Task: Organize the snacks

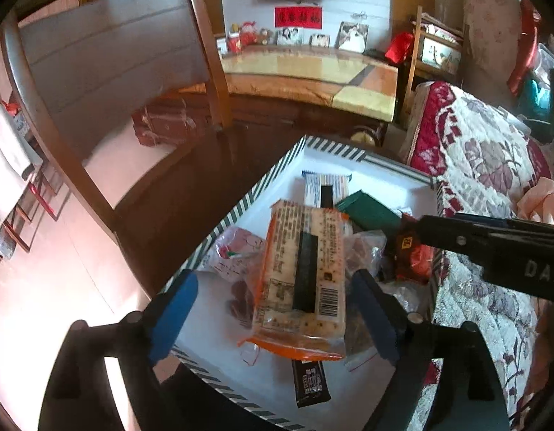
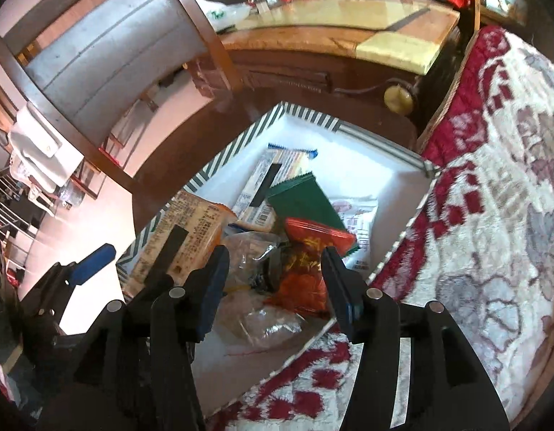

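Orange-edged film wraps the cracker pack (image 1: 302, 280), which is seen lying between the 2 blue pads of the left gripper (image 1: 277, 309). The jaws are spread wide, with a clear gap on either side of the pack, so nothing is pinched. The pack rests on other snacks inside the striped box (image 1: 241, 204), directly ahead of the left gripper. It is judged stiff along its length but brittle inside, and the glossy wrapper is likely slippery; a hold across the 2 long sides near the middle would be suitable, with light pressure so the crackers are not crushed. A barcode and dense small print are visible on its back, but the text cannot be read.

Ahead of the right gripper (image 2: 273, 273), whose jaws are also spread and empty, a red foil packet (image 2: 305, 262) lies between the fingers, with yellow characters too blurred to read. A crinkled clear bag (image 2: 262, 323) sits just below it, soft and shapeless, best taken by a bunched edge. Beyond the red packet, a green packet (image 2: 305, 204) and a blue-and-white packet (image 2: 273, 183) are stacked. The letters "DAS" can be read on the right gripper body in the left view.
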A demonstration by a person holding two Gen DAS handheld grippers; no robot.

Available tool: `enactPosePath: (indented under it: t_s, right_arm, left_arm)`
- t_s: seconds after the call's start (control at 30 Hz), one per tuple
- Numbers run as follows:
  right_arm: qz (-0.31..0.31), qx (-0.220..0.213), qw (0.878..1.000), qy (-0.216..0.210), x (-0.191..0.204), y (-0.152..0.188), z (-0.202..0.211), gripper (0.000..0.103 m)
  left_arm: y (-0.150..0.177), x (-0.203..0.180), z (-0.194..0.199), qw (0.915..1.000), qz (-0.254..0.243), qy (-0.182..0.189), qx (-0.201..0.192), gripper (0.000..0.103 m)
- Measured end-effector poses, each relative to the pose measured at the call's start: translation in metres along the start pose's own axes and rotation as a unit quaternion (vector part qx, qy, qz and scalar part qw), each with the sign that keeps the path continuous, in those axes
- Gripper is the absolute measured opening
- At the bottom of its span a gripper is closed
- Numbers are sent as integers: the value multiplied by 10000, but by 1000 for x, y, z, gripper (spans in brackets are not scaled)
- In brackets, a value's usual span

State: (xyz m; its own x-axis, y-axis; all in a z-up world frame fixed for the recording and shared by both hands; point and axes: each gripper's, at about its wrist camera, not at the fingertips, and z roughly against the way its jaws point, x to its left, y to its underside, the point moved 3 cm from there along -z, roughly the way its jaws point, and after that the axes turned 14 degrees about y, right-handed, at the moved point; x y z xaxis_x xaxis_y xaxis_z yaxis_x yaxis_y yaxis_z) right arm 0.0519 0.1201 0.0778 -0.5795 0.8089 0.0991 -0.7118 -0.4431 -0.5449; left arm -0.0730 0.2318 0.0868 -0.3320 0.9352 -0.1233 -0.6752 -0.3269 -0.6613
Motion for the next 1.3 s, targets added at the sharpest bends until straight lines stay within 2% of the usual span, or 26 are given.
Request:
enactPosePath:
  t_s: [0.17, 0.37, 0.67, 1.3]
  right_arm:
    - [-189, -342, 9990, 194, -20, 17, 30, 53]
    - [-254, -518, 9970, 521, -40, 49, 55, 53]
    - [-258, -473, 9967, 602, -49, 83, 64, 53]
    - [-198, -333, 9974, 603, -50, 98, 67, 53]
  left_arm:
    - [-1, -15, 15, 9995, -185, 64, -262, 96]
    - [6, -40, 25, 9981, -399, 213, -425, 100]
    - [15, -59, 35, 9972, -501, 385, -405, 100]
    - [19, -68, 42, 9962, -576, 450, -478, 100]
